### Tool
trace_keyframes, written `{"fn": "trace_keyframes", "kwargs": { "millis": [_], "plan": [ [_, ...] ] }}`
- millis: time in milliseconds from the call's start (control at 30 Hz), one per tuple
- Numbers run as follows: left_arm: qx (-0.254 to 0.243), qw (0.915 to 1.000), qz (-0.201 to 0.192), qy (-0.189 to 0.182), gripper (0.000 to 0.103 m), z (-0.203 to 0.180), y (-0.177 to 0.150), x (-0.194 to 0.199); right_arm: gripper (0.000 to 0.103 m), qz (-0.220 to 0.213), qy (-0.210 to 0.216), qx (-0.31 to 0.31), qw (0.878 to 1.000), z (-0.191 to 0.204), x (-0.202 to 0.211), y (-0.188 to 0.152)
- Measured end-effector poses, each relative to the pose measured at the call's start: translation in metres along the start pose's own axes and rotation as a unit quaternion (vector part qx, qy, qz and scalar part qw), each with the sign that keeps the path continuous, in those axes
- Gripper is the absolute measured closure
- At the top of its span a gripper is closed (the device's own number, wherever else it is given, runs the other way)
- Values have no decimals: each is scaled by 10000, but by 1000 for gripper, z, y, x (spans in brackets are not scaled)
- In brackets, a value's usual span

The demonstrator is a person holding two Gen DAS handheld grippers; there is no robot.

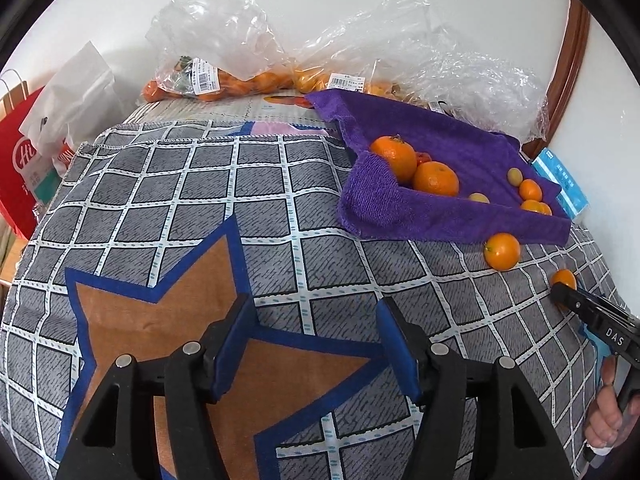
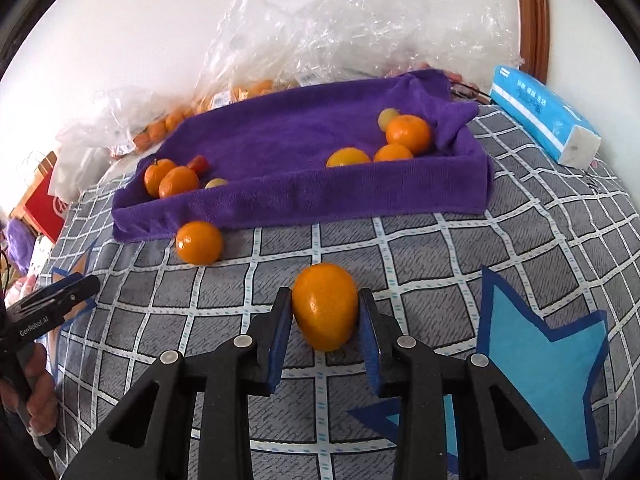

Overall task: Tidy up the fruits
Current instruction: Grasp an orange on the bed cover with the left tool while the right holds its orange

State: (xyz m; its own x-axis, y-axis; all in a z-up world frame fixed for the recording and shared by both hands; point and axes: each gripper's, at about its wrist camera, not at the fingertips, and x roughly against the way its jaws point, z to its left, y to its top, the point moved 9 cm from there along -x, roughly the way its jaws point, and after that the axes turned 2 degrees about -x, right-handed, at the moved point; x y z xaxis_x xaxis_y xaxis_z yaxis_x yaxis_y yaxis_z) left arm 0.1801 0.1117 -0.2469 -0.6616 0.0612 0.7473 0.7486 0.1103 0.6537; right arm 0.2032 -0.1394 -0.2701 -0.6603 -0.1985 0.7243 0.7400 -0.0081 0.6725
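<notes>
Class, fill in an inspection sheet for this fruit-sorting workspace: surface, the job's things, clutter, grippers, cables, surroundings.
Surface: grey checked cloth with star patterns covers the table.
Job's things: purple towel-lined tray holds several oranges and small yellowish fruits, grouped at its two ends; one loose orange lies on the cloth beside the tray's front wall; another orange sits between the right gripper's fingers.
Clutter: clear plastic bags of fruit behind the tray; blue tissue pack at its right.
Grippers: left gripper open, empty, above the cloth; right gripper closed around the orange.
Cables: nothing seen.
Surroundings: white wall, wooden frame, red paper bag at left.
</notes>
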Motion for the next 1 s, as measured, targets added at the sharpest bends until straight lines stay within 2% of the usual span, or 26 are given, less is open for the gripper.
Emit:
{"fn": "trace_keyframes", "kwargs": {
  "millis": [133, 300, 467, 633, 867, 1000],
  "plan": [
    [-92, 9999, 28, 73, 43, 0, -1, 0, 71, -106, 19, 86, 9999, 1, 6, -3],
    [-614, 9980, 131, 76, 43, -19, -8, 2, 71, -277, 199, 107, 9994, 3, 14, 0],
    [-617, 9971, 81, -440, 45, -58, -7, 13, 71, -490, -188, 447, 9976, -15, 23, 6],
    [-839, 9941, 19, -690, 45, -105, 7, 7, 71, -640, -370, 320, 9968, -50, 33, 15],
    [-543, 9955, 171, -762, 45, -144, 21, -26, 71, -755, -332, 109, 9965, -77, 36, 13],
    [-420, 9965, 240, -679, 45, -152, 24, -40, 71, -765, -61, -43, 9970, -79, 37, 14]
  ]
}}
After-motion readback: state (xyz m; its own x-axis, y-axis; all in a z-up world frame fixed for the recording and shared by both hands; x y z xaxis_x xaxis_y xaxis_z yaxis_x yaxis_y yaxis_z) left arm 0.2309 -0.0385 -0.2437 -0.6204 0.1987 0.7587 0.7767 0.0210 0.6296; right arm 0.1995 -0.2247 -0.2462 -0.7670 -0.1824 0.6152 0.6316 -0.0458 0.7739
